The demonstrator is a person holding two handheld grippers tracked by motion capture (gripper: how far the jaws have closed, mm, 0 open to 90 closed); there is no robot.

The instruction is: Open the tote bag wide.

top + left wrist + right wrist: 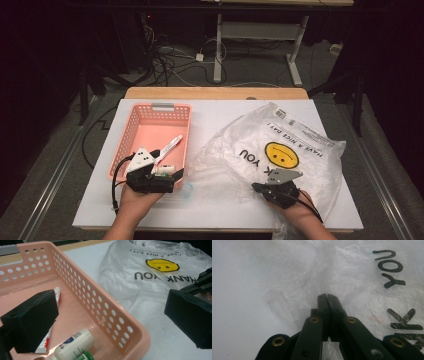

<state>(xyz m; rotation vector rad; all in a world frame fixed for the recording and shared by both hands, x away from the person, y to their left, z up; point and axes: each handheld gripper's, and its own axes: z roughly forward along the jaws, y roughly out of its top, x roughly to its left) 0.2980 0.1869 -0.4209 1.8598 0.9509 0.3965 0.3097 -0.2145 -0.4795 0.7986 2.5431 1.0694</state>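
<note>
A pink perforated basket (150, 112) (140, 340) stands on the left of the white table. Inside lie a white marker with red print (170, 145) (57, 293) and a white bottle with a green cap (163, 170) (75, 343). My left gripper (169, 166) (110, 315) hangs open across the basket's near right corner, one jaw over the inside, the other over the table. A crumpled plastic bag (280, 145) (150, 277) (287, 270) with a yellow smiley lies to the right. My right gripper (260, 186) (327, 296) is shut on a raised fold at the bag's near edge.
A small clear round object (187, 189) lies on the table just off the basket's near right corner. The table's front edge (215, 227) runs close below both hands. Beyond the far edge are desk legs (218, 50) and cables on the floor.
</note>
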